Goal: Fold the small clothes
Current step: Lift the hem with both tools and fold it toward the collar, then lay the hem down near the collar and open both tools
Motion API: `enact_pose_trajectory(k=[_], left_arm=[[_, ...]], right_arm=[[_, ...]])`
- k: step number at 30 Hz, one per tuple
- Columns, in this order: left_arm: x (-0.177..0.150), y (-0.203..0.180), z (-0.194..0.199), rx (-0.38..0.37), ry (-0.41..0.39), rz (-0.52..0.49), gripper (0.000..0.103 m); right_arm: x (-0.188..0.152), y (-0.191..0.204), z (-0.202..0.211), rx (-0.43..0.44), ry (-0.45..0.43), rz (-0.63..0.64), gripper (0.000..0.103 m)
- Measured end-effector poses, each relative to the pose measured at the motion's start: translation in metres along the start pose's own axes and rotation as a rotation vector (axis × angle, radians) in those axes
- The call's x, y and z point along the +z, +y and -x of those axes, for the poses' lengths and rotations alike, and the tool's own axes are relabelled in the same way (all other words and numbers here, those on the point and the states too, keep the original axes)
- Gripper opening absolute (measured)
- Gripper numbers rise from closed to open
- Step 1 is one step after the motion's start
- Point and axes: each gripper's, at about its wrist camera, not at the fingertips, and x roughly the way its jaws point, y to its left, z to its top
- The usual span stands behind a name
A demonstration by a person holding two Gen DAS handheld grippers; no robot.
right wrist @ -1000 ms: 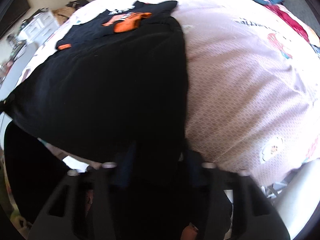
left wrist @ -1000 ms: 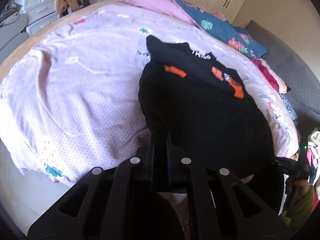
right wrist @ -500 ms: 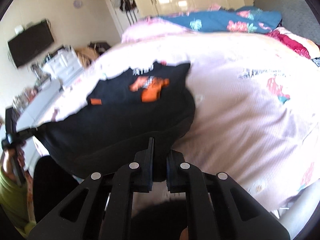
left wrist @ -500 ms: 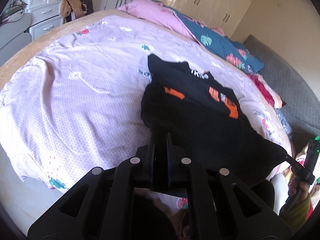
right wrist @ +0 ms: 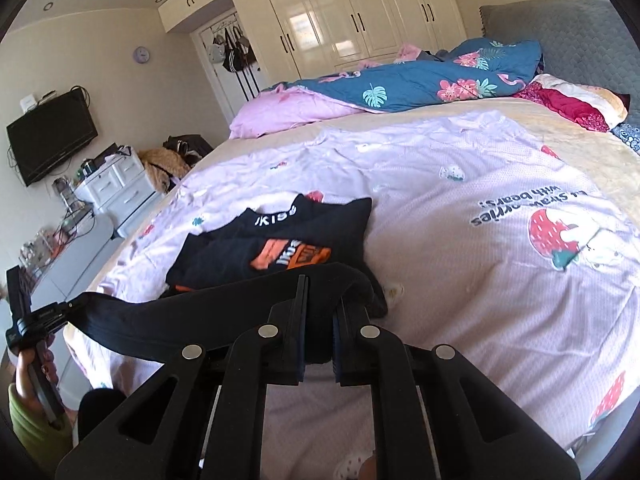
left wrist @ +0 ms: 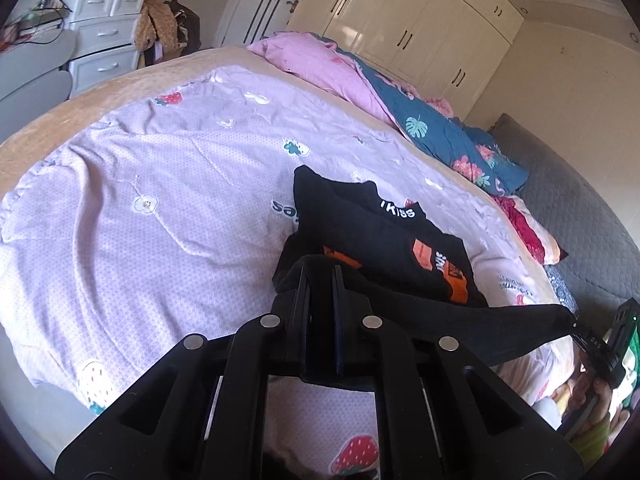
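A small black T-shirt (left wrist: 384,240) with an orange print and white lettering lies on the lilac bedsheet (left wrist: 160,200). It also shows in the right wrist view (right wrist: 280,240). My left gripper (left wrist: 322,276) is shut on one corner of the shirt's hem. My right gripper (right wrist: 320,284) is shut on the other corner. The hem (right wrist: 200,320) is stretched taut between them, lifted above the near edge of the bed. The right gripper also shows in the left wrist view (left wrist: 580,330), and the left gripper in the right wrist view (right wrist: 60,308).
A pink and blue floral duvet (left wrist: 400,108) is heaped at the far side of the bed. A grey headboard (right wrist: 560,32) stands on the right. White drawers (left wrist: 104,32) and a wardrobe (right wrist: 340,12) stand beyond the bed.
Both grippers have lifted the shirt's hem and pulled back from the bed. The shirt has slid away and looks smaller, with more of the room in view.
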Motion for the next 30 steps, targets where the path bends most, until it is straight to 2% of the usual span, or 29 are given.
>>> enact_pose_trajectory(k=[9, 24, 30], left_arm=[[0.031, -0.002, -0.024, 0.003, -0.044, 0.076, 0.003], [0.067, -0.004, -0.069, 0.041, -0.072, 0.131, 0.003], [0.077, -0.003, -0.096, 0.062, -0.062, 0.15, 0.003]], right_arm=[[0.031, 0.002, -0.022, -0.008, -0.018, -0.049, 0.009], [0.067, -0.015, -0.075, -0.005, -0.027, -0.19, 0.009], [0.076, -0.018, -0.102, -0.051, -0.02, -0.214, 0.009]])
